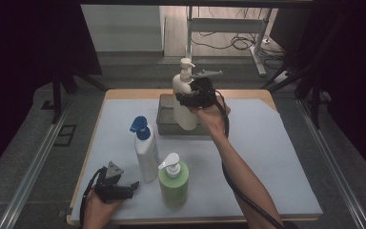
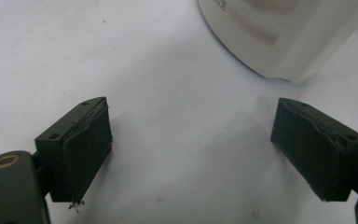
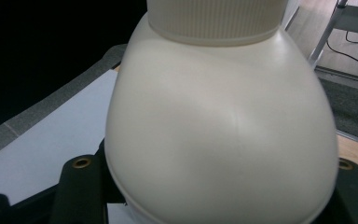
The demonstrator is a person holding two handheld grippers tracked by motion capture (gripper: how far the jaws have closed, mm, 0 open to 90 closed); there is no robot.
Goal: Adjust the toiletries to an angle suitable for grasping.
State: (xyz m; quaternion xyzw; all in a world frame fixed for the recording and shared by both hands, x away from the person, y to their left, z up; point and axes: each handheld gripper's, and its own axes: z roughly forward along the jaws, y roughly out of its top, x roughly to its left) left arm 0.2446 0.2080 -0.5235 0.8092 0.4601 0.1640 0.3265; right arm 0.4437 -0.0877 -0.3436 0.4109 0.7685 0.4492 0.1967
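Your right gripper point(image 1: 190, 98) is clamped on the tall cream-white plastic pump bottle point(image 1: 183, 98), gripping it around the upper body just under the ribbed collar; in the right gripper view the bottle's rounded shoulder point(image 3: 219, 126) sits between the two black jaws. The bottle stands upright, its base in or just over the grey rectangular metal tray point(image 1: 166, 121) that sits near the far edge of the table, about the middle of that edge; whether the base touches the tray floor you cannot tell from here.

Your left gripper point(image 1: 124, 188) rests near the near-left corner of the table, on the pale blue mat point(image 1: 267, 152), jaws spread wide with nothing between them. Just beside it stands the white plastic bottle with the blue trigger sprayer point(image 1: 145, 150), whose white base point(image 2: 284, 32) shows ahead of the jaws in the left gripper view, apart from the pads. The green plastic bottle with the white pump point(image 1: 173, 183) stands next to it near the near edge
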